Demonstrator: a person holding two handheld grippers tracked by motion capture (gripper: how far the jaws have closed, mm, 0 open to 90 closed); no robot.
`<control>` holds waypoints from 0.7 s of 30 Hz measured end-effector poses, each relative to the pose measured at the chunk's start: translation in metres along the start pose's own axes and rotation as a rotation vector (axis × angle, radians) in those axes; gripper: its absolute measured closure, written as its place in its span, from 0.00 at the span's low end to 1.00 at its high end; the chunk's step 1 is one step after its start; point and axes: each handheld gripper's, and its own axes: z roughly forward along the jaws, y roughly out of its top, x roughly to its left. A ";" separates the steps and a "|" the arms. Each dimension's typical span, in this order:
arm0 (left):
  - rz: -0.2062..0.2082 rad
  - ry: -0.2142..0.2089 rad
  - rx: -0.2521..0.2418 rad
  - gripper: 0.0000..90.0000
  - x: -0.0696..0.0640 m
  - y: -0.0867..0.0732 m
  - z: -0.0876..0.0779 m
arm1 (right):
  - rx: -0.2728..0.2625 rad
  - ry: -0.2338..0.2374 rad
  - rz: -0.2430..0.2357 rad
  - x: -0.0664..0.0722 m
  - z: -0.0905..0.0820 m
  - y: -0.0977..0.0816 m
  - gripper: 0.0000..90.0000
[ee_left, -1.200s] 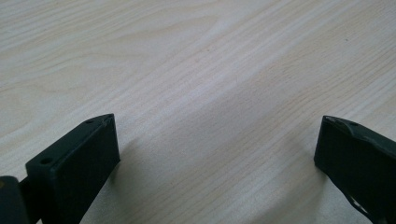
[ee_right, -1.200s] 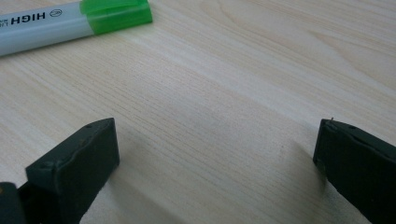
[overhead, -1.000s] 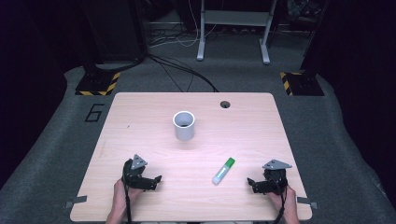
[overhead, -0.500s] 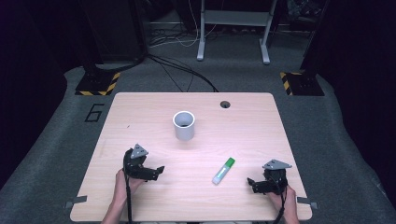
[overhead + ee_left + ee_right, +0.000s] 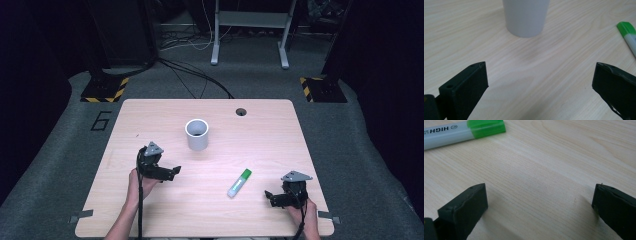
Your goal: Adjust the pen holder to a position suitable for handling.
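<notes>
A white cup [image 5: 197, 134] stands upright near the middle of the wooden table [image 5: 150, 115]; its lower wall [image 5: 526, 17] fills the top of the left gripper view. A highlighter with a green cap [image 5: 239, 182] lies flat right of centre, also seen as the highlighter [image 5: 630, 37] and as the highlighter [image 5: 461, 131]. My left gripper [image 5: 173, 172] hovers left of the highlighter, below the cup, jaws wide apart and empty. My right gripper [image 5: 268, 196] rests near the front right edge, open and empty, just right of the highlighter.
A round cable hole [image 5: 241, 111] sits at the table's far edge. Beyond the table are floor cables [image 5: 195, 75], a metal stand [image 5: 250, 30] and striped floor markers [image 5: 105, 90]. Bare wood lies between the grippers.
The left gripper has moved forward and to the right, toward the cup. The right gripper has stayed put.
</notes>
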 end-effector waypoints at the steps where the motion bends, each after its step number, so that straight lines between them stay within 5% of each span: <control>1: 0.000 0.000 0.000 0.00 0.000 0.000 0.000 | 0.000 0.000 0.000 0.000 0.000 0.000 0.00; 12: 0.023 -0.021 -0.041 0.00 0.004 0.045 0.014 | 0.000 0.000 -0.001 0.000 0.000 0.000 0.00; 21: 0.037 -0.041 -0.023 0.00 0.008 0.068 0.023 | 0.000 0.001 0.000 0.000 0.000 0.000 0.00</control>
